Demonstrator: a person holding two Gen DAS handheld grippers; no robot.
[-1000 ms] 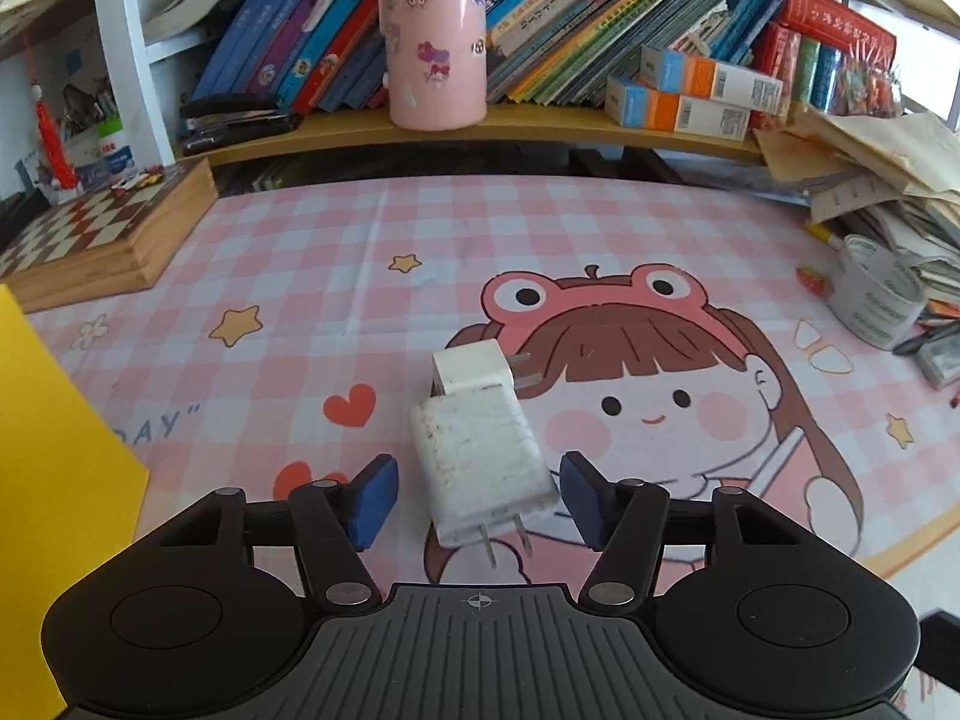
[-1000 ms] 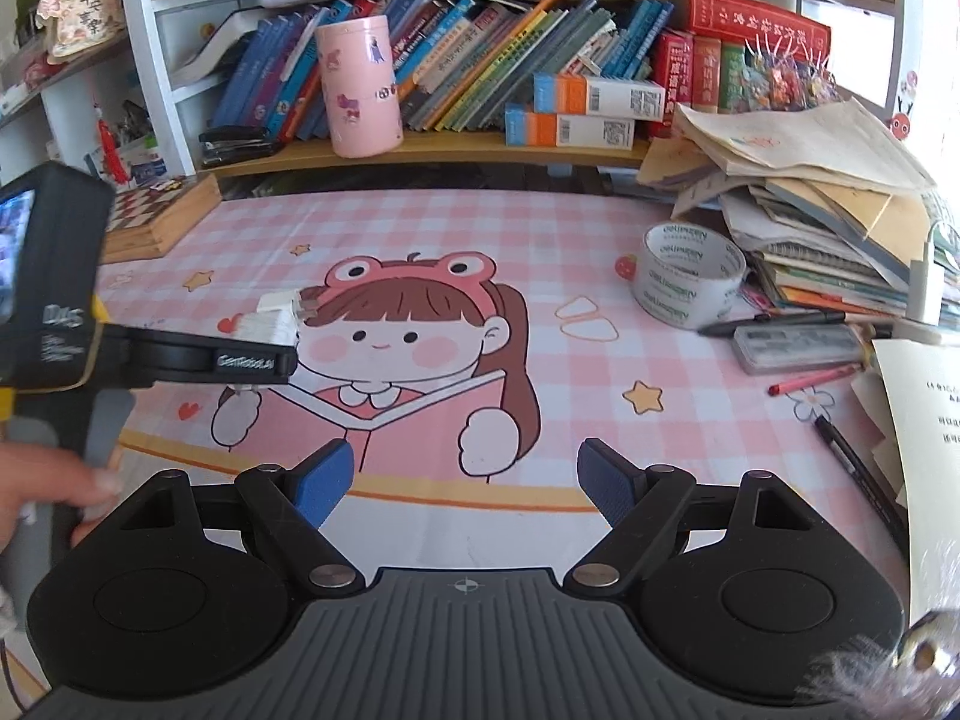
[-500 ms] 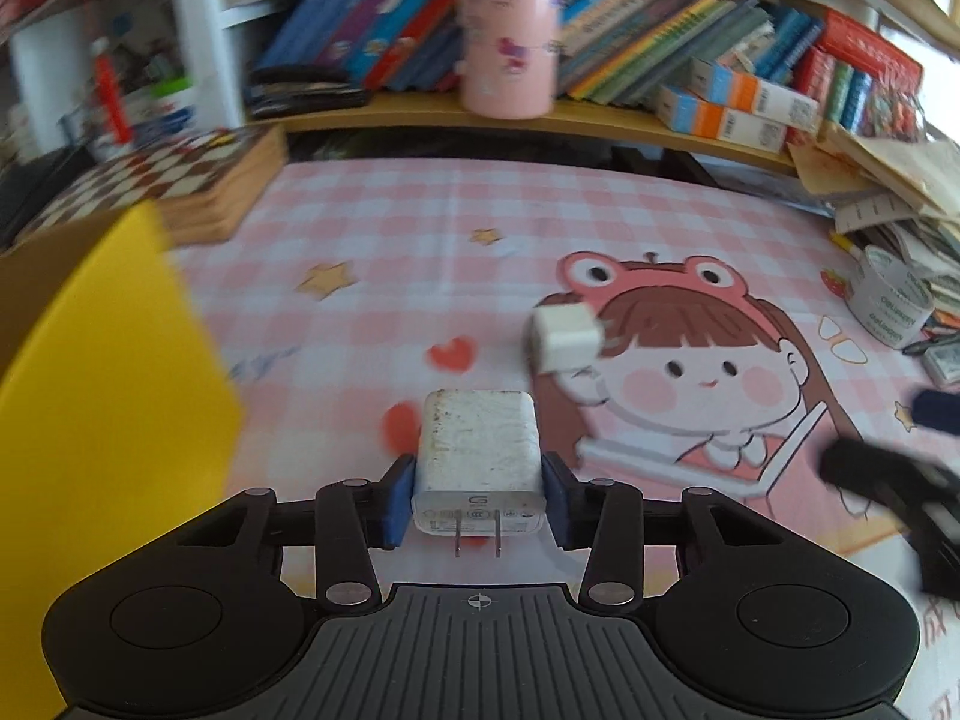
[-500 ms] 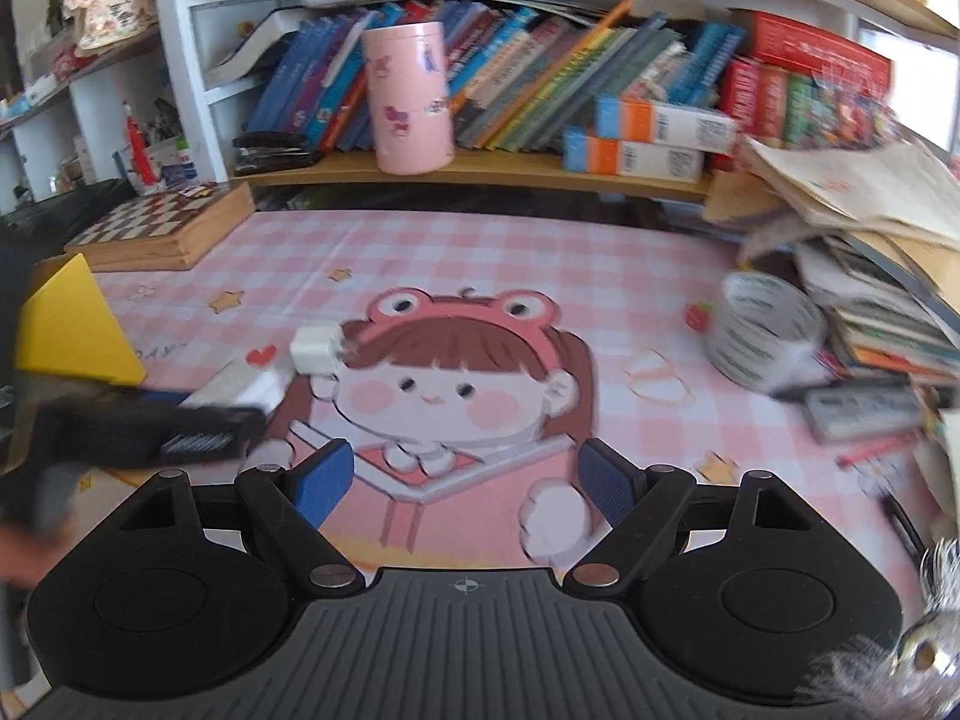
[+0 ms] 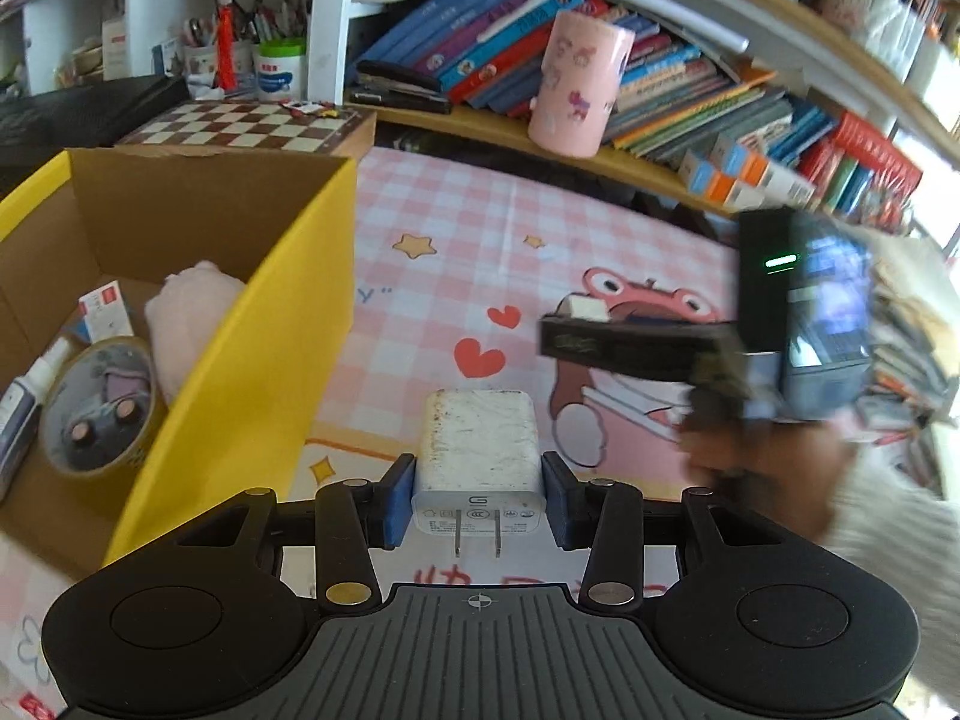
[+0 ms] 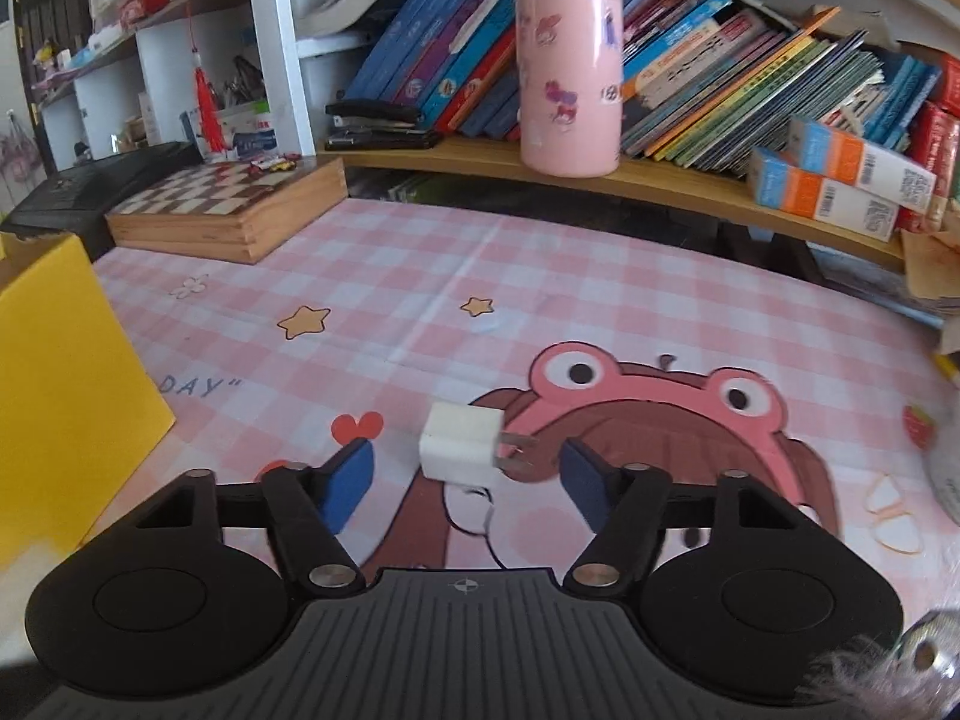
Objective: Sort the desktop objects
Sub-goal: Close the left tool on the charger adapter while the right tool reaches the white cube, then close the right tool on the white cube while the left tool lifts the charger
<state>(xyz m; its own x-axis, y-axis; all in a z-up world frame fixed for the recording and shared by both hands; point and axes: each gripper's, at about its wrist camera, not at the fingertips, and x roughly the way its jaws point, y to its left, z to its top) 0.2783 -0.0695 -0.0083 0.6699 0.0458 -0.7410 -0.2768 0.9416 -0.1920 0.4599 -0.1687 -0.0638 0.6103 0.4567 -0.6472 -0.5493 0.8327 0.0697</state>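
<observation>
Two wall chargers, two claws
Left claw (image 5: 478,507) clenches a scuffed white "G"-marked charger (image 5: 478,456) beside the yellow box (image 5: 264,360); right claw (image 6: 465,480), just closing, straddles the small white charger (image 6: 459,450) without touching.

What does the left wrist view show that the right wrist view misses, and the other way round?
Only the left wrist view: the inside of the yellow cardboard box, holding a tape roll, and the left gripper clamped on the large white charger.
Only the right wrist view: the right gripper, jaws just closing, not yet touching.
Both: the small white plug and pink cup.
</observation>
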